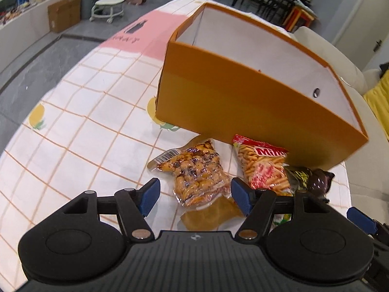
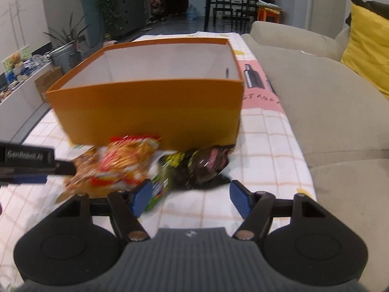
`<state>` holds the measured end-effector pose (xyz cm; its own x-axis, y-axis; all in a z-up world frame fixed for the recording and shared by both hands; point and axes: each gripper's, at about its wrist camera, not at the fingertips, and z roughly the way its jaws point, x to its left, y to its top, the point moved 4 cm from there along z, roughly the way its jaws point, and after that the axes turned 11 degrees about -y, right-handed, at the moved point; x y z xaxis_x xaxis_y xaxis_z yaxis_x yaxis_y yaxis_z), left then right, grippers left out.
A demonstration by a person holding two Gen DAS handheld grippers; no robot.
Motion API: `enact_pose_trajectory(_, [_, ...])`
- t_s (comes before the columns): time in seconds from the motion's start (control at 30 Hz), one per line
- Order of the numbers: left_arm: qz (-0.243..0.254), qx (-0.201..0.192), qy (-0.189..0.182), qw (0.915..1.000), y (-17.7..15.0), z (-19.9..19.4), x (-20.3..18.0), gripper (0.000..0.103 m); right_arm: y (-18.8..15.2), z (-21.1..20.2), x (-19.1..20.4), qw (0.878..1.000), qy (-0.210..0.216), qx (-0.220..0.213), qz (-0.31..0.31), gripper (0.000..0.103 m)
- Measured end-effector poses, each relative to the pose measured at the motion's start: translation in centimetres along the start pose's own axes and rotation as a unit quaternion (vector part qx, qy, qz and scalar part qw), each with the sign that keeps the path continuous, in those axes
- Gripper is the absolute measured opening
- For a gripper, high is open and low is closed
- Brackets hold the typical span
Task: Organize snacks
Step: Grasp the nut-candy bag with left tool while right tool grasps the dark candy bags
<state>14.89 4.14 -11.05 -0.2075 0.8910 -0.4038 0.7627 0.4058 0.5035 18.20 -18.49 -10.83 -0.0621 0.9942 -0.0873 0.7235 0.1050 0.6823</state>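
Observation:
An open orange box (image 1: 243,97) with a white inside stands on the checked tablecloth (image 1: 80,126); it also shows in the right wrist view (image 2: 150,112). In front of it lie a clear pack of brown snacks (image 1: 197,177), a red stick-snack bag (image 1: 262,168) and a dark wrapper (image 1: 313,177). My left gripper (image 1: 195,196) is open, its fingers on either side of the clear pack. My right gripper (image 2: 190,194) is open just before the dark wrapper (image 2: 209,163) and a green packet (image 2: 160,189). The red bag (image 2: 124,165) is blurred.
A beige sofa (image 2: 328,102) with a yellow cushion (image 2: 367,46) runs along the table's right side. The left gripper's body (image 2: 26,160) enters the right wrist view from the left. Floor, a stool (image 1: 109,7) and cardboard boxes lie beyond the table's far left edge.

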Motion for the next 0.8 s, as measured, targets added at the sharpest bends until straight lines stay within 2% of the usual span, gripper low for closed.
enact_pose_trajectory(0.1, [-0.014,0.000,0.000,0.9999,0.3,0.9,0.0,0.078,0.7,1.7,-0.4,1.000,-0.001,0.010,0.014,0.068])
enact_pose_trajectory(0.37, [-0.025,0.021,0.027,0.9991,0.6,2.9,0.1,0.080,1.4,5.2,-0.4,0.999,-0.002,0.029,0.019,0.066])
enact_pose_trajectory(0.5, [-0.014,0.020,0.036,0.9990,0.7,3.2,-0.6,0.084,1.6,6.4,-0.8,0.999,0.002,0.035,0.029,0.064])
enact_pose_trajectory(0.6, [0.011,0.025,0.055,0.9981,0.7,3.7,-1.3,0.085,1.8,7.1,-1.5,0.998,0.013,0.045,0.051,0.061])
enact_pose_trajectory(0.7, [0.058,0.033,0.075,0.9950,0.2,4.0,-2.1,0.085,1.7,7.3,-1.9,0.997,0.024,0.050,0.059,0.061])
enact_pose_trajectory(0.8, [0.096,0.039,0.087,0.9908,-0.5,4.3,-2.9,0.090,1.6,7.6,-2.0,0.995,0.033,0.054,0.076,0.064])
